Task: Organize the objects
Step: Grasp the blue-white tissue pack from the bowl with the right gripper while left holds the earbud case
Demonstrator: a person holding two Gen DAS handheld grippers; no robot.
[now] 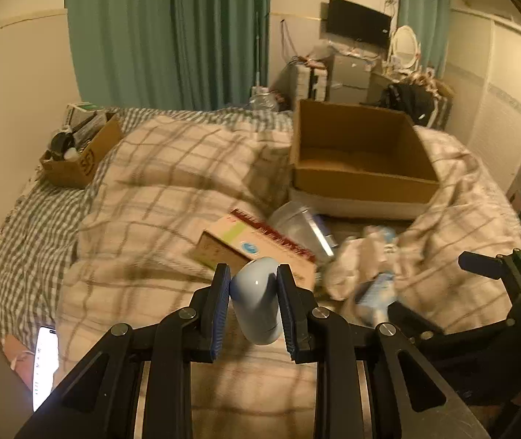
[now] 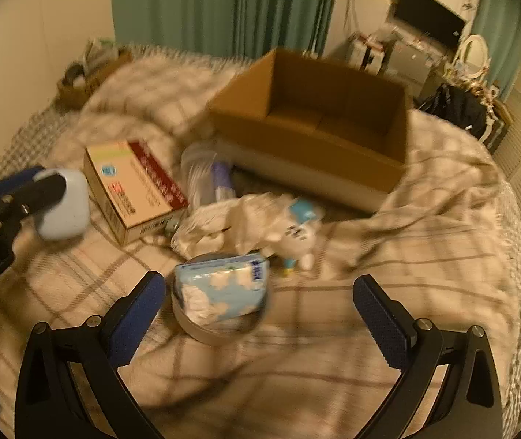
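Note:
My left gripper (image 1: 254, 278) is shut on a pale blue rounded bottle (image 1: 257, 300), held above the plaid blanket; it also shows in the right wrist view (image 2: 64, 205). My right gripper (image 2: 259, 289) is open and empty, just above a blue-and-white packet (image 2: 220, 289) lying on a round tin (image 2: 216, 329). An open cardboard box (image 1: 359, 146) (image 2: 315, 124) stands on the bed behind. A flat carton with a red stripe (image 1: 257, 241) (image 2: 132, 186), a clear plastic bottle (image 2: 205, 179), a crumpled white bag (image 2: 238, 223) and a small white toy (image 2: 297, 245) lie in front of it.
A smaller cardboard box (image 1: 77, 153) with items sits at the bed's far left. A lit phone (image 1: 44, 366) lies at the lower left. A dresser with TV (image 1: 359, 22) and mirror (image 1: 405, 45) stands beyond the bed.

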